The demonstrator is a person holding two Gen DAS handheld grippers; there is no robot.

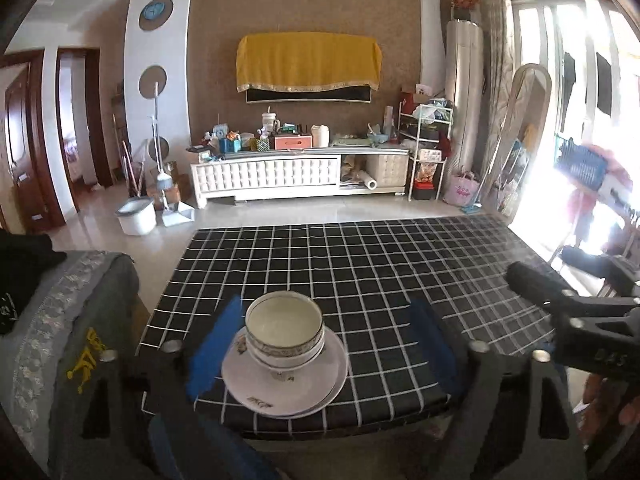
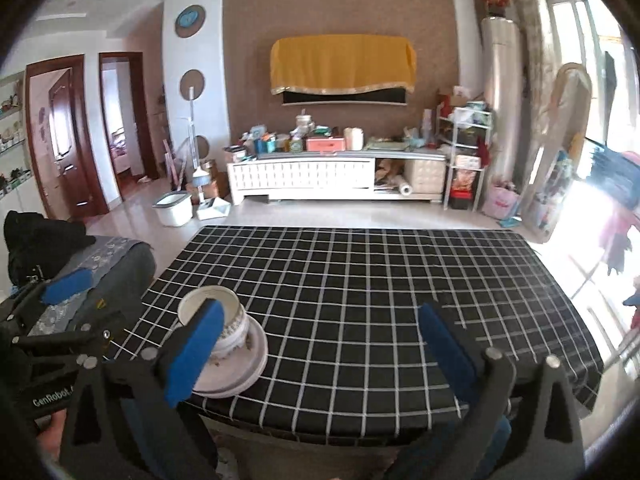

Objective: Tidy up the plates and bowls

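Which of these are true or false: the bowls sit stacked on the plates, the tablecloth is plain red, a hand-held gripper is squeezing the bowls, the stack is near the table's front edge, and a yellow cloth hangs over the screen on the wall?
1. The bowls sit stacked on the plates. True.
2. The tablecloth is plain red. False: it is black with a white grid.
3. A hand-held gripper is squeezing the bowls. False: the left hand-held gripper and the right hand-held gripper both stand open, holding nothing.
4. The stack is near the table's front edge. True.
5. A yellow cloth hangs over the screen on the wall. True.
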